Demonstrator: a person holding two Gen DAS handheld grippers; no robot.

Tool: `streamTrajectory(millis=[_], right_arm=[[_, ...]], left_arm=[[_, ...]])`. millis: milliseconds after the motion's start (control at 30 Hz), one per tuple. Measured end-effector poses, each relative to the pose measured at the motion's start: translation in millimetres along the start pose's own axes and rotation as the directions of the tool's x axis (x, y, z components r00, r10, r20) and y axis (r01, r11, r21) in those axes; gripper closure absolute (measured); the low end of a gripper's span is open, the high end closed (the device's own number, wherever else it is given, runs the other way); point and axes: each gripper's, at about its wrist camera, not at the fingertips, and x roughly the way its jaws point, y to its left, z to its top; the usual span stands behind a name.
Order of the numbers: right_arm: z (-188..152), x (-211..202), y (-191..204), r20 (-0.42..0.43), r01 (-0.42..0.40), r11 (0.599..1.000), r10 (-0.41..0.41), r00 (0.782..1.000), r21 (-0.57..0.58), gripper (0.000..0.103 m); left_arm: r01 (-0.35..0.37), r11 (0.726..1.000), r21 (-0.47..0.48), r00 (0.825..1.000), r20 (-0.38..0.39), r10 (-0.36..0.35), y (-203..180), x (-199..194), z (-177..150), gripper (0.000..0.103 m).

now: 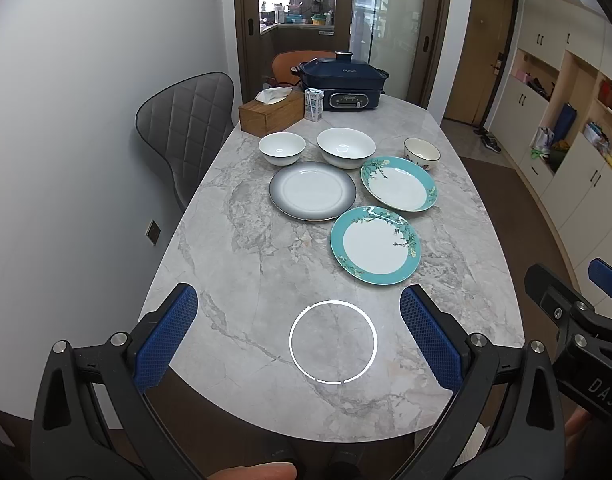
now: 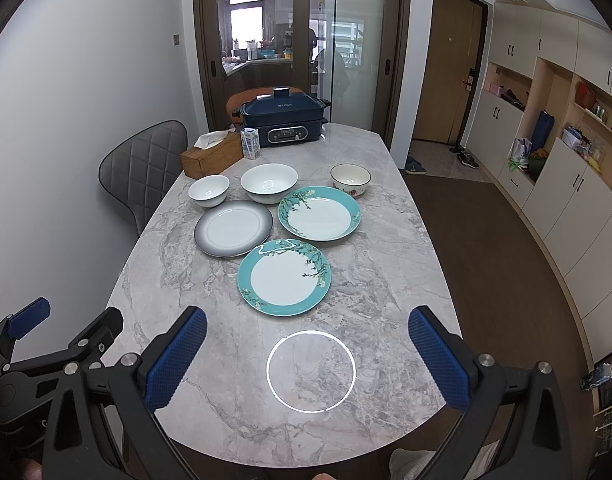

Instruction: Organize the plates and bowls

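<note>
On the marble table [image 1: 233, 248], three plates and three bowls lie past both grippers. Nearest is a teal plate [image 1: 375, 245], with a grey plate [image 1: 312, 191] and a teal dish [image 1: 398, 183] behind it. Farther back stand a small white bowl [image 1: 281, 148], a large white bowl [image 1: 346, 147] and a cream bowl [image 1: 422, 153]. Left gripper [image 1: 299, 340] and right gripper [image 2: 308, 360] hover with jaws wide, holding nothing.

You had three plates and three bowls upright on the surface [image 2: 209, 360]: a teal plate [image 2: 283, 277] nearest, a grey plate [image 2: 233, 228] and a deep teal plate [image 2: 319, 213] behind, then a small white bowl [image 2: 208, 191], a big white bowl [image 2: 269, 183] and a flowered bowl [image 2: 350, 180], all apart.
</note>
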Motion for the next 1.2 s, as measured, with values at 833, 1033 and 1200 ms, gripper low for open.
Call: streamTrajectory(millis=[833, 1033, 1200], right_arm=[[0.2, 2.9, 0.0, -0.001, 0.001, 1.000, -0.001, 1.000, 0.000, 0.000], [0.4, 3.9, 0.3, -0.001, 0.000, 1.000, 0.000, 1.000, 0.000, 0.000], [0.7, 5.4, 0.6, -0.003, 0.000, 1.000, 0.000, 1.000, 0.000, 0.000]], left_arm=[[0.002, 1.000, 0.001, 1.000, -0.004, -0.002, -1.3, 0.7, 0.7, 0.000], [0.002, 1.000, 0.001, 1.000, -0.004, -0.002, -1.4, 0.7, 0.8, 0.000], [0.002, 1.000, 0.002, 1.000, -0.005, -0.002, -1.7, 0.8, 0.8, 0.000]])
